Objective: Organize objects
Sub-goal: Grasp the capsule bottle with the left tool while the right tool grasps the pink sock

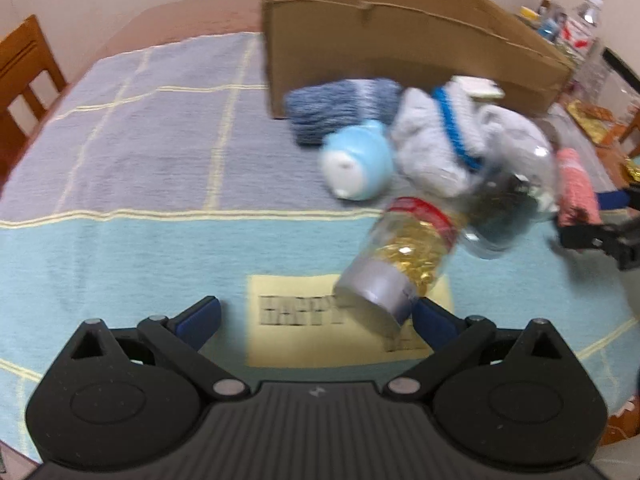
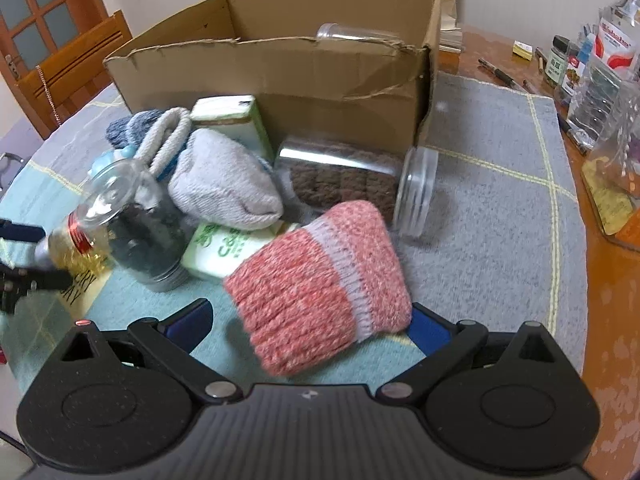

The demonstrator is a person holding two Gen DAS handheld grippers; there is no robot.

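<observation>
Several objects lie in a heap on a blue checked cloth in front of an open cardboard box. My left gripper is open; a tipped jar of gold pieces with a silver lid lies by its right finger. My right gripper is open with a rolled pink knitted sock lying between its fingers. The heap holds a grey sock, a clear jar of dark contents, a jar of brown contents, two green-and-white boxes, a blue sock and a light blue plush toy.
A clear tube lies inside the box. Bottles and jars crowd the table's right side, with pens beside them. Wooden chairs stand at the left and behind the box. A yellow patch with lettering lies under my left gripper.
</observation>
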